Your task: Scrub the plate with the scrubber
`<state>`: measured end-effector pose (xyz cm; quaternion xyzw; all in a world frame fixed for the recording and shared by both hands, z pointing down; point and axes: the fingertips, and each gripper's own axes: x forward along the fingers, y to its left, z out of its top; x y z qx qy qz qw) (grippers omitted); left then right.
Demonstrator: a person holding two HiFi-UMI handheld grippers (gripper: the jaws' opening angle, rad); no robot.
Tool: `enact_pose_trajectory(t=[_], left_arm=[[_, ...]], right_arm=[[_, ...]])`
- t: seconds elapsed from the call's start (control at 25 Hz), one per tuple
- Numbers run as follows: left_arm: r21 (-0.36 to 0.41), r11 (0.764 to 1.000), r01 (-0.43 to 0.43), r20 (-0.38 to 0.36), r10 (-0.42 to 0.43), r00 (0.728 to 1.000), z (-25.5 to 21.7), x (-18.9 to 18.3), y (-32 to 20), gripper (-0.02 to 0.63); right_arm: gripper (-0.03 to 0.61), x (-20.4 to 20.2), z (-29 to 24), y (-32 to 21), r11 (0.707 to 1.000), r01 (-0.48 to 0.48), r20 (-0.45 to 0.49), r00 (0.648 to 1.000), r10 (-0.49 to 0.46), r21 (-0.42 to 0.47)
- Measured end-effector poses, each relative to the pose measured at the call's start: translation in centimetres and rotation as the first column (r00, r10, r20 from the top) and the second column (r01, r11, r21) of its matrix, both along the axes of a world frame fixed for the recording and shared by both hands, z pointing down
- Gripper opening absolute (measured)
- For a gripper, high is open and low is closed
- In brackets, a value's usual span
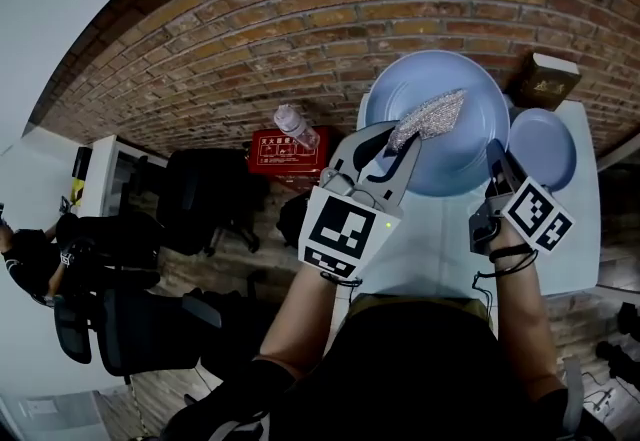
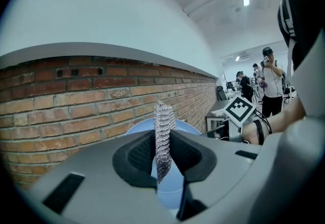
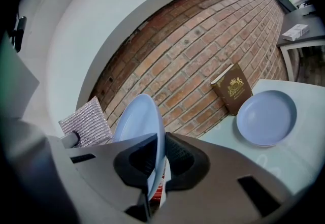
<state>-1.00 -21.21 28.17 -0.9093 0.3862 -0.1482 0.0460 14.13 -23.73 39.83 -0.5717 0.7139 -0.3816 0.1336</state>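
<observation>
Plates: two. The right hand-held gripper pinches the rim of one plate, holding it raised. The second plate lies flat on the worktop.

Scrubbers: one. The left hand-held gripper pinches the scrubber at the raised plate's face.

The second plate and a book appear only in the head and right gripper views.

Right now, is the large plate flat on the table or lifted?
Lifted, on edge: the right gripper clamps the large plate by its rim; the smaller plate lies flat on the table.
</observation>
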Motion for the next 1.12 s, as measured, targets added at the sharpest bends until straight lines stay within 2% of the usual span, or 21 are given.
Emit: enact_pose_trajectory(t=[0.32, 0.64, 1.12], left_arm=[[-0.006, 0.999, 0.042, 0.013, -0.042, 0.999, 0.4, -1.2, -0.5, 0.083], [-0.046, 0.994, 0.099, 0.011, -0.098, 0.995, 1.9, -2.8, -1.4, 0.083], [-0.104, 0.973, 0.208, 0.039, -0.205, 0.978, 5.2, -5.4, -2.8, 0.083]], right_arm=[[0.046, 0.1, 3.9, -1.0, 0.997, 0.006, -0.019, 1.000, -0.007, -0.077], [0.048, -0.4, 8.3, -1.7, 0.984, 0.021, -0.031, 0.999, -0.027, -0.175], [0.048, -1.3, 15.2, -2.8, 0.948, 0.036, -0.047, 0.997, -0.054, -0.317]])
